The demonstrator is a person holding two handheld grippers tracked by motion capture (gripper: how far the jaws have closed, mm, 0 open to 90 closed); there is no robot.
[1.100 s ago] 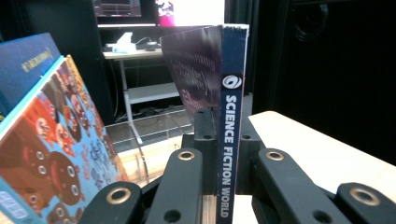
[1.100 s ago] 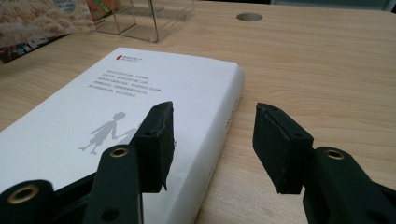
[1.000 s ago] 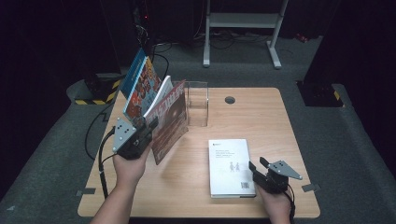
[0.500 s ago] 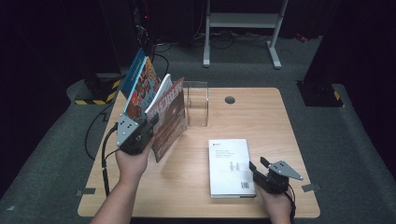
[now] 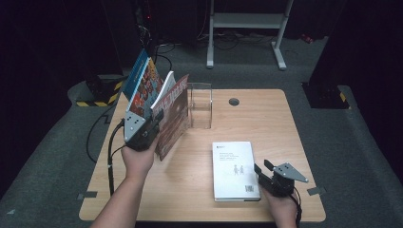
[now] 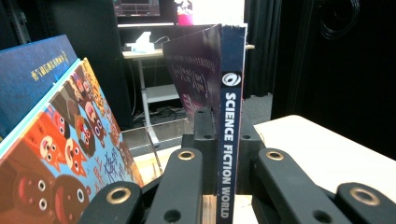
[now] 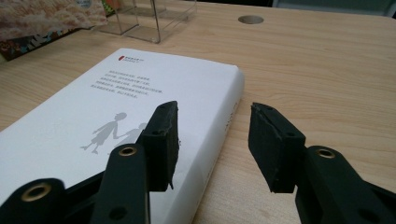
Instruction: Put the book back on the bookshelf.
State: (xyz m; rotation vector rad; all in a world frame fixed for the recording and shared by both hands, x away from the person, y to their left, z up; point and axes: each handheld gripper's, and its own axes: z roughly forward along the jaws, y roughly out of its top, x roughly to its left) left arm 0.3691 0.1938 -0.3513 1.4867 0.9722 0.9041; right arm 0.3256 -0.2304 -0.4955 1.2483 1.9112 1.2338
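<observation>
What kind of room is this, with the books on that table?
Probably a recording studio or lab, not a home: black curtains close in a lone wooden table, cables trail over grey carpet, and a white equipment stand waits behind.

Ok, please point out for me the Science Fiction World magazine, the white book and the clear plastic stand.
Science Fiction World magazine (image 6: 231, 140), left gripper view, on its dark blue spine.
White book (image 5: 235, 168), high view, on the middle of its cover.
Clear plastic stand (image 5: 200, 107), high view, on its front wall.
</observation>
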